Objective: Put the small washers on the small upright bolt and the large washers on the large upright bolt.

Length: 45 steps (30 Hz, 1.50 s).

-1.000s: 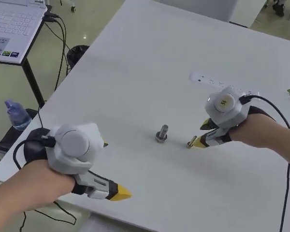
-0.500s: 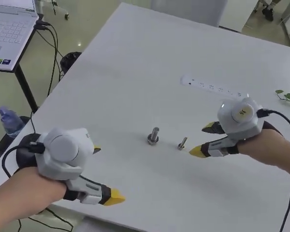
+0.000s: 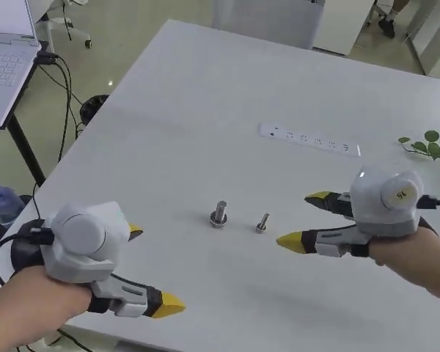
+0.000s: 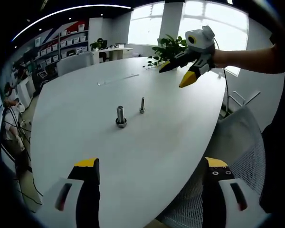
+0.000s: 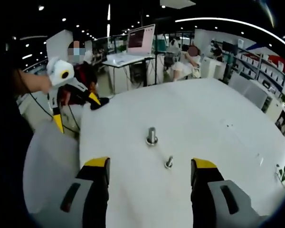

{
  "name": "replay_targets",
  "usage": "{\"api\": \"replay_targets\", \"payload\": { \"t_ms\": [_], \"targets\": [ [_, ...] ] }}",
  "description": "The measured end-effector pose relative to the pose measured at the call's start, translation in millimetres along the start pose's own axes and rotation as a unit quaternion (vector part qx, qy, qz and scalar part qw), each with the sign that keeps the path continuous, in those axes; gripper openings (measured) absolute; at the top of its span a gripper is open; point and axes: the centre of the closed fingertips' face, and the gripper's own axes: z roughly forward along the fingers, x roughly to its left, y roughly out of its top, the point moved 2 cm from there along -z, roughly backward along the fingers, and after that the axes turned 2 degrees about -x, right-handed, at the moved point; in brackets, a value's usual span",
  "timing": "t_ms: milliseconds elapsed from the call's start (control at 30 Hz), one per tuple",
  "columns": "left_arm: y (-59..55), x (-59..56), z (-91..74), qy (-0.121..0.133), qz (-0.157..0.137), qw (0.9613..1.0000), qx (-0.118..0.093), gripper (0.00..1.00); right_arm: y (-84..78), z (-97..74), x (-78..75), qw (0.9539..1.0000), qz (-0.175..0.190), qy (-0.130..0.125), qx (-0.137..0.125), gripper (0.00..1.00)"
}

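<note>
**A:** Where were the two bolts when you paused?

**B:** Both stood upright on the desk (image 3: 205, 103), a little in from its near edge. The large upright bolt (image 3: 219, 214) was toward the left edge and the small upright bolt (image 3: 262, 223) just beside it toward the right edge, not touching. I judged they stood on their heads, threads up, so that washers could drop over them from above.

**A:** And the hand-held grippers?

**B:** The left hand-held gripper (image 3: 154, 268) hung over the near left corner of the desk, jaws spread wide with nothing between them. The right hand-held gripper (image 3: 299, 218) hovered near the small upright bolt, on the side toward the right edge, jaws likewise parted and empty. I think I held each out to its own side so the bolts lay clear between them, in plain sight of both gripper views.

**A:** Any washers on yet?

**B:** I could not tell. The large upright bolt had a wider collar at its foot. Whether that was its own head or a washer resting there was too small to make out.

**A:** Anything in the way?

**B:** A white power strip (image 3: 308, 139) lay toward the far edge, well apart from the bolts. My guess was that the next move meant finding a washer first. After that it would take a careful pinch, since thin flat rings are awkward to lift off a smooth top.
</note>
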Motion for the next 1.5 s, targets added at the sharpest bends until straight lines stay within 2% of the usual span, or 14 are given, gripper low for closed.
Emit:
{"api": "replay_targets", "payload": {
  "t_ms": [100, 133, 333, 500, 600, 700, 800, 900, 1033, 1100, 1133, 1200, 1267, 1500],
  "targets": [
    [5.9, -0.8, -3.6, 0.006, 0.004, 0.9999, -0.009, 0.91, 5.3, -6.9, 4.8, 0.9995, 0.008, -0.007, -0.029, 0.77],
    [7.3, -1.4, -5.0, 0.006, 0.003, 0.9999, -0.013, 0.92, 6.7, -12.6, 7.8, 0.9987, 0.015, -0.013, -0.047, 0.81],
    [13.5, -3.0, -11.0, 0.000, -0.021, 0.9991, -0.038, 0.93, 0.5, -30.6, 7.4, 0.9931, 0.064, -0.033, -0.093, 0.90],
    [17.5, -2.8, -14.5, -0.003, -0.035, 0.9975, -0.061, 0.94, -10.6, -43.8, 12.8, 0.9902, 0.074, -0.040, -0.111, 0.98],
    [17.4, -2.2, -15.4, -0.005, -0.036, 0.9971, -0.068, 0.95, -22.6, -51.8, 18.1, 0.9898, 0.080, -0.043, -0.109, 1.00],
    [14.5, -0.9, -15.5, -0.003, -0.041, 0.9968, -0.069, 0.95, -29.0, -60.3, 22.5, 0.9860, 0.103, -0.044, -0.123, 1.00],
    [10.2, -1.2, -15.5, -0.002, -0.043, 0.9966, -0.070, 0.95, -46.4, -67.1, 26.6, 0.9871, 0.102, -0.049, -0.113, 1.00],
    [6.1, -1.9, -14.6, -0.002, -0.054, 0.9959, -0.072, 0.96, -65.5, -71.0, 30.3, 0.9898, 0.099, -0.054, -0.087, 1.00],
    [2.1, -4.2, -14.2, -0.003, -0.054, 0.9957, -0.075, 0.97, -84.8, -75.0, 34.3, 0.9886, 0.111, -0.061, -0.082, 1.00],
    [-7.0, -1.9, -14.2, 0.005, -0.031, 0.9983, -0.049, 0.96, -101.6, -75.1, 36.4, 0.9899, 0.112, -0.068, -0.053, 1.00],
    [-9.2, -2.1, -13.9, 0.006, -0.022, 0.9988, -0.043, 0.96, -107.4, -75.5, 37.5, 0.9911, 0.106, -0.070, -0.040, 1.00],
    [-8.9, -6.5, -13.8, 0.003, -0.020, 0.9989, -0.043, 0.96, -107.2, -77.1, 40.9, 0.9910, 0.105, -0.069, -0.046, 1.00],
    [-4.9, -9.0, -14.6, 0.002, -0.033, 0.9980, -0.054, 0.97, -105.6, -79.8, 41.2, 0.9900, 0.109, -0.071, -0.054, 1.00],
    [-1.8, -12.2, -15.8, 0.004, -0.061, 0.9960, -0.066, 0.96, -105.6, -83.2, 43.3, 0.9889, 0.112, -0.076, -0.062, 1.00]
  ]
}}
